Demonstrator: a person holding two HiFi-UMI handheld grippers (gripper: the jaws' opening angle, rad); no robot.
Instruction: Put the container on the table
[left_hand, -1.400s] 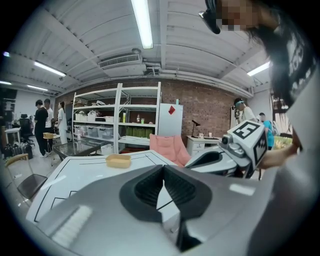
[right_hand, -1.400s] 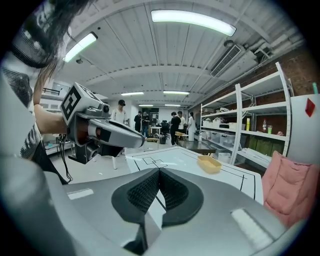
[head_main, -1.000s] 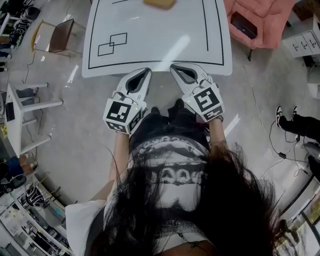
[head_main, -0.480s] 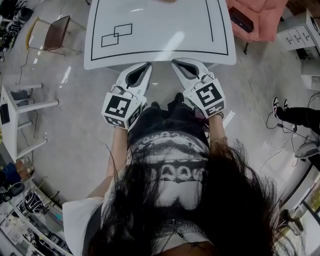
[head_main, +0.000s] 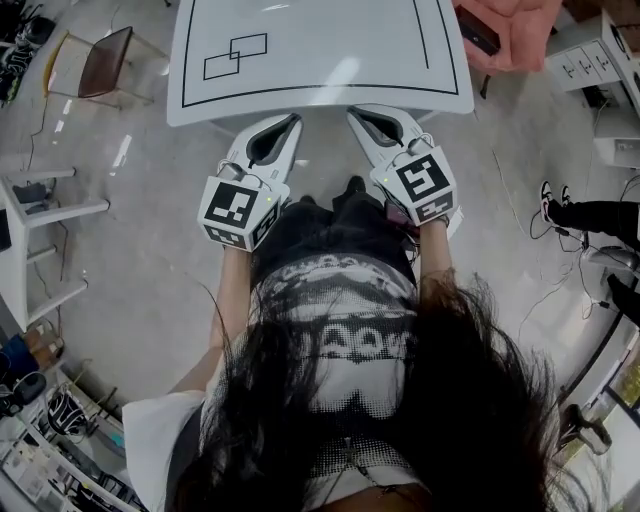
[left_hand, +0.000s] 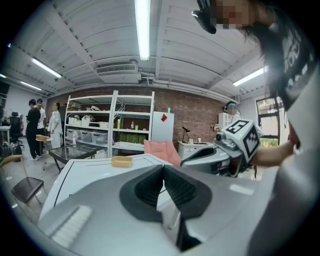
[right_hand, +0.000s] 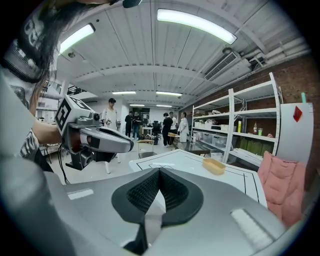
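A shallow tan container (left_hand: 122, 161) rests on the far part of the white table (head_main: 320, 60); the right gripper view also shows the container (right_hand: 214, 165). It lies outside the head view. The table carries black outline markings, with two overlapping rectangles (head_main: 234, 56) at its left. My left gripper (head_main: 288, 122) is held just short of the table's near edge, jaws shut with nothing between them. Beside it my right gripper (head_main: 357, 112) is also shut and empty. In its own view the left gripper (left_hand: 162, 168) points over the table, as does the right gripper (right_hand: 159, 171).
A brown chair (head_main: 97, 62) stands left of the table and a pink armchair (head_main: 515, 25) to its right, by white drawers (head_main: 590, 62). A small white table (head_main: 30, 250) is at far left. Someone's legs (head_main: 595, 215) show at right. Shelves (left_hand: 100, 125) line the back wall.
The table has slid upward in the head view and the container has left it at the top edge. Both grippers have come nearer the table's edge and stay shut.
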